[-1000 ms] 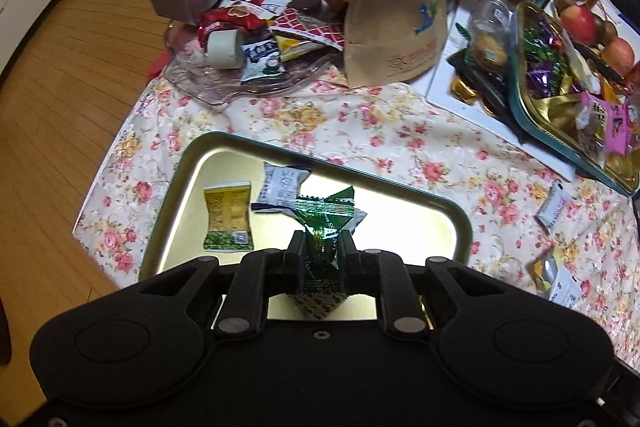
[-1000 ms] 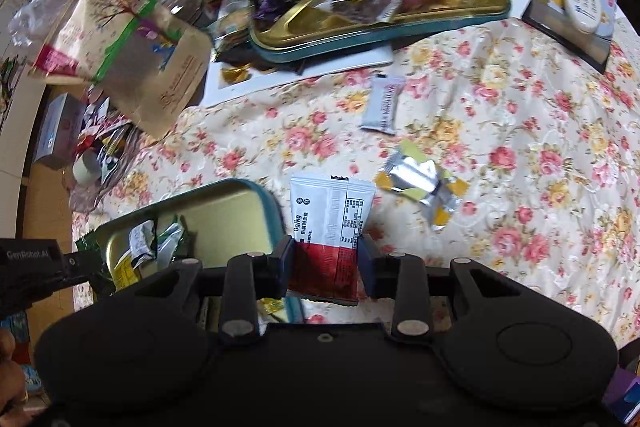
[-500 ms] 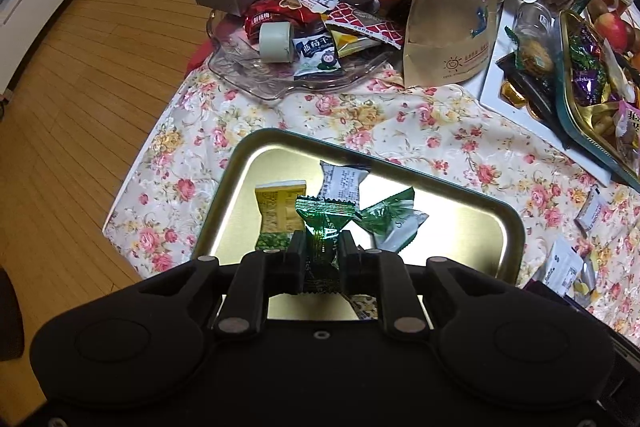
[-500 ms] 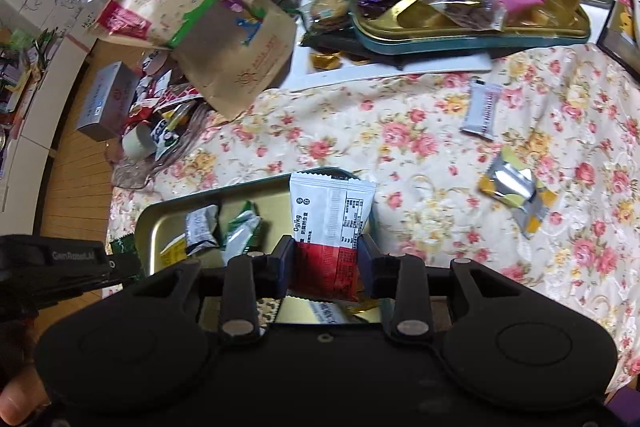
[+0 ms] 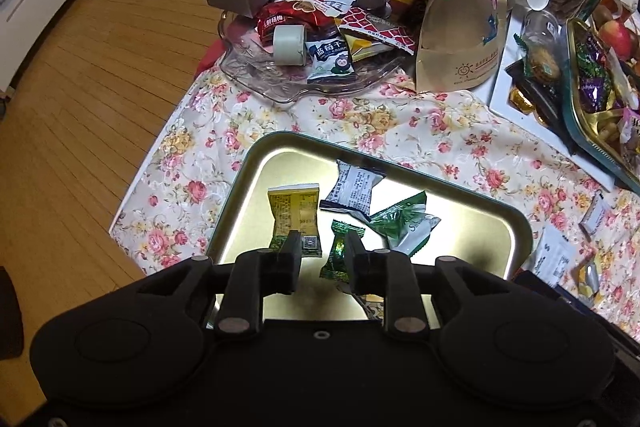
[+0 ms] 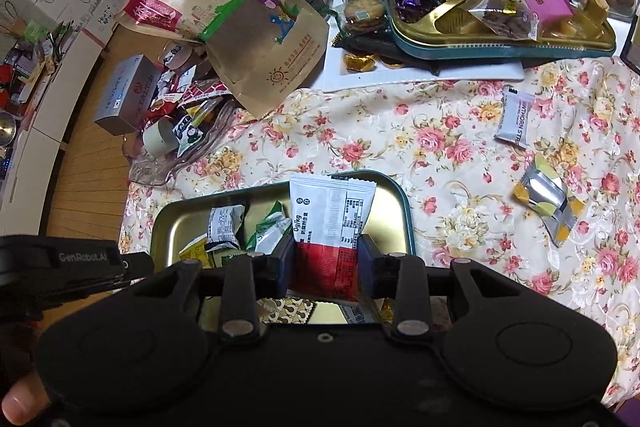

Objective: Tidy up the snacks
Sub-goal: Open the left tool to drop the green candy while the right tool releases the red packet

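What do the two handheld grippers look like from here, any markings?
Both are matte black plastic: a broad rounded body with two embossed ovals, linkage bars on round metal pivots, blocky fingers. The left gripper shows no lettering here; seen from the right wrist, its side reads GenRobot.AI in white. The right gripper has dark bluish finger pads.

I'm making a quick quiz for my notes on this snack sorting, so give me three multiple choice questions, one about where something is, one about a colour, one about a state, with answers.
1. Where does the yellow packet lie?
A. in the gold tray
B. on the floor
C. in the glass dish

2. What colour is the lower half of the packet in the right gripper?
A. blue
B. red
C. green

3. How does the left gripper stand to the green candy?
A. clamped tight
B. jaws opening, candy loose between them
C. far from it

Answers: 1 A, it rests on the tray's floor. 2 B, red below white. 3 B, a gap shows beside the candy.
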### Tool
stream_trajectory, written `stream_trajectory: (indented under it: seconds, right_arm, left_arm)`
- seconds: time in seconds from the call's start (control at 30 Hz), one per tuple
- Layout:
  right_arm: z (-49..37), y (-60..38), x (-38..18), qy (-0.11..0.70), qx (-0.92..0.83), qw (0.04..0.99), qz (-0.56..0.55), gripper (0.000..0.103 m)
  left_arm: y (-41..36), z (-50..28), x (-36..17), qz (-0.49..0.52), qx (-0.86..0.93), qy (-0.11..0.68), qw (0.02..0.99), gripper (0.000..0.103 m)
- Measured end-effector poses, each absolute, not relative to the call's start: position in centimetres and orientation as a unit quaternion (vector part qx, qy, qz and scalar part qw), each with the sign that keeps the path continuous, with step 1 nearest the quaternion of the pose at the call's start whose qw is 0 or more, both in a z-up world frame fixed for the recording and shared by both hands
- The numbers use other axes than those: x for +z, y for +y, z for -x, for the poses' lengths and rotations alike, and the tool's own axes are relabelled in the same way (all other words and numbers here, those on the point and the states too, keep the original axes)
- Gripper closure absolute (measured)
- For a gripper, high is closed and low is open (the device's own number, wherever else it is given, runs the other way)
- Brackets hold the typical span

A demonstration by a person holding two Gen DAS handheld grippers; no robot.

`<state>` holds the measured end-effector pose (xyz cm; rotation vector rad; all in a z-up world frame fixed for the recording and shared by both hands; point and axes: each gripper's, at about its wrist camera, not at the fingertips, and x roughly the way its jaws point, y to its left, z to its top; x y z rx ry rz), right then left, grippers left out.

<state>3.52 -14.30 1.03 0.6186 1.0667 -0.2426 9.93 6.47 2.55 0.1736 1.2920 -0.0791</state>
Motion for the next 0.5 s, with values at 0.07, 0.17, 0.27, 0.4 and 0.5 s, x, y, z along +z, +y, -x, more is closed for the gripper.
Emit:
stream_trajectory:
  seconds: [0.07, 0.17, 0.27, 0.4, 0.5]
  right_arm:
    - [-3.5, -14.2, 1.2, 0.495, -0.111, 0.812, -0.287, 0.067]
    - [-3.5, -13.9, 1.4, 0.491, -0.105, 0.818, -0.28, 0.067]
    - [-3.5, -13.6, 1.7, 0.485, -0.1, 0.826, -0.27, 0.066]
    - [-3.5, -13.0, 2.0, 0.476, -0.087, 0.837, -0.257, 0.064]
    - [-3.5, -12.7, 2.2, 0.468, -0.073, 0.842, -0.26, 0.062]
  left_arm:
    - [6.2, -9.8, 2.6, -0.083, -0.043, 0.601, 0.794, 0.07]
    - [6.0, -9.7, 2.5, -0.077, -0.058, 0.607, 0.789, 0.07]
    - [6.0, -9.8, 2.4, -0.076, -0.053, 0.609, 0.788, 0.07]
    - [6.5, -10.0, 2.4, -0.067, -0.047, 0.611, 0.787, 0.07]
    - [6.9, -10.2, 2.3, -0.059, -0.042, 0.615, 0.785, 0.07]
